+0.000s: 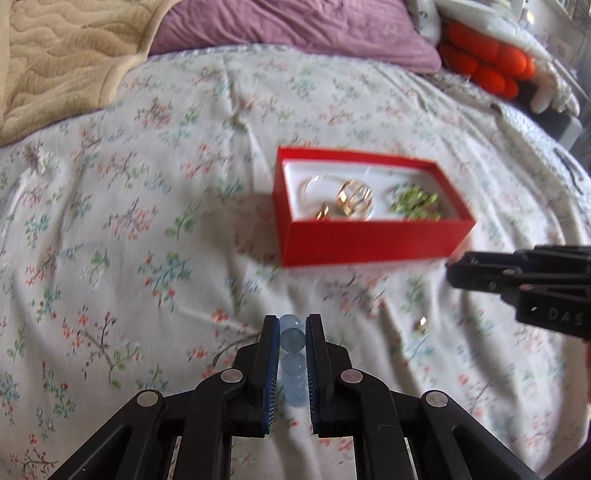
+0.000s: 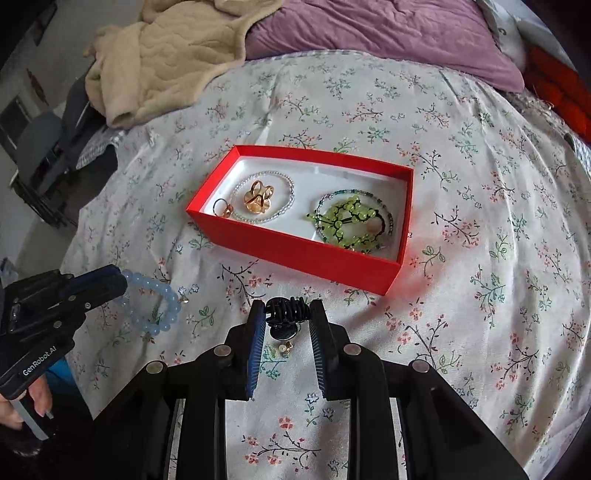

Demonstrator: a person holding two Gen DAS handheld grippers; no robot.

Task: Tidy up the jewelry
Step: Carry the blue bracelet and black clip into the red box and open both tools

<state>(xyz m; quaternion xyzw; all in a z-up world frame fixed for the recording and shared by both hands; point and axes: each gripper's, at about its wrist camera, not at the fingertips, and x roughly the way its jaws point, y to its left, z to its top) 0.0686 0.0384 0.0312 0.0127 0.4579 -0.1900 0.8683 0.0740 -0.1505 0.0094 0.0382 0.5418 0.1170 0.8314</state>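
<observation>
A red box (image 1: 373,240) (image 2: 295,247) sits on the floral bedsheet; it holds gold pieces (image 2: 258,197), a pearl strand and green bead jewelry (image 2: 349,221). My left gripper (image 1: 292,326) is shut on a pale blue bead bracelet (image 1: 292,343), which hangs from it in the right wrist view (image 2: 162,302). My right gripper (image 2: 287,314) grips a black hair claw clip (image 2: 286,314) between its fingertips, just short of the box. A small pearl earring (image 2: 284,347) lies on the sheet under the clip. The right gripper also shows in the left wrist view (image 1: 452,267).
A beige blanket (image 2: 166,55) and a purple pillow (image 2: 388,33) lie at the bed's far end. Orange cushions (image 1: 487,62) sit at the far right. A small gold piece (image 1: 421,325) lies on the sheet near the box.
</observation>
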